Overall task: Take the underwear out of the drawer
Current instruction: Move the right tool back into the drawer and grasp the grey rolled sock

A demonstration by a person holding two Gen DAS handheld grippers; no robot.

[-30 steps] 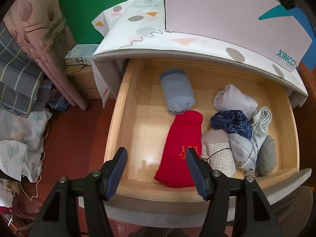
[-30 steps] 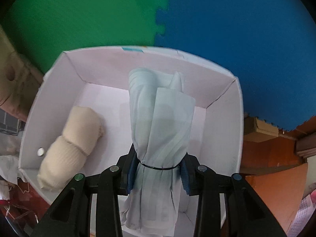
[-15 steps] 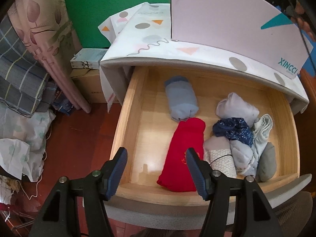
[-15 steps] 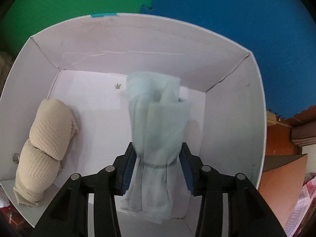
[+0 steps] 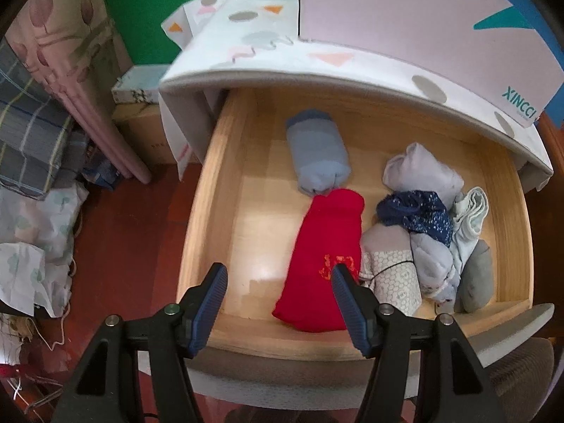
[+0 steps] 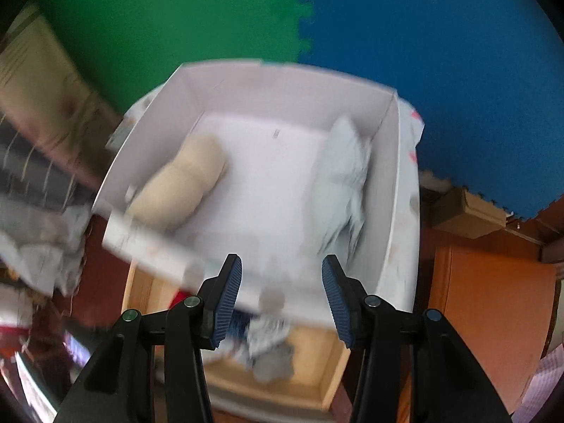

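Green and blue foam mats back a cloth-covered cabinet with its wooden drawer [image 5: 507, 232] pulled out. Left gripper [image 5: 276, 275], jaws parted and empty, hovers above the red rolled underwear [image 5: 324, 246]; further rolls lie right. Right gripper [image 6: 282, 269], jaws apart and empty, hangs over the white box [image 6: 391, 190], where the pale blue underwear [image 6: 338, 183] and a beige roll [image 6: 183, 183] lie.

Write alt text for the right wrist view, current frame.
Motion-blurred fisheye view down past the empty, open right tongs into a white box holding a beige roll at left and a pale blue bundle at right. Below the box, a wooden drawer with more rolled garments; green and blue foam mats behind.
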